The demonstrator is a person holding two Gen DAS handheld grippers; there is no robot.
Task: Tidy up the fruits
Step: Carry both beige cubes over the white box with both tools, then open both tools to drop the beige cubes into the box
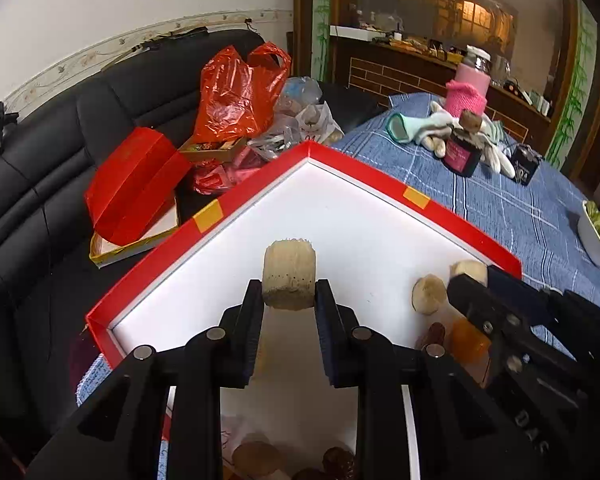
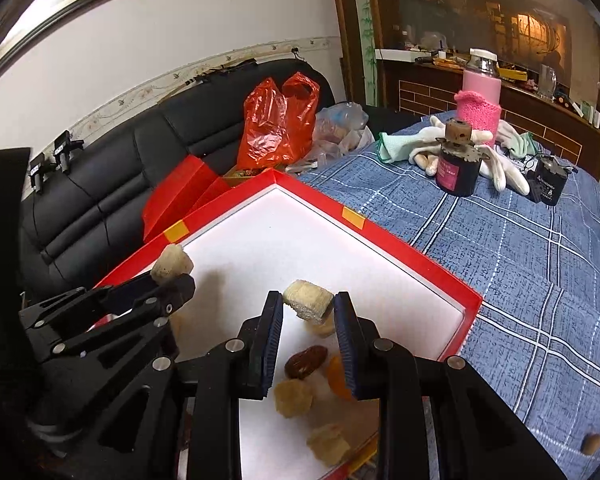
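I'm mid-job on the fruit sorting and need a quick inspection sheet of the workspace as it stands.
Surface: blue plaid cloth covers the table; the red-rimmed white tray sits on it.
Job's things: one pale dried fruit chunk in the left claw, another pale chunk in the right claw; loose pieces lie in the tray's near corner; one stray piece lies on the cloth.
Clutter: pink bottle, dark jar, white gloves, small black box.
Grippers: both shut on their chunks.
Cables: a thin wire by the black box.
Surroundings: black sofa with red bag and red boxes.
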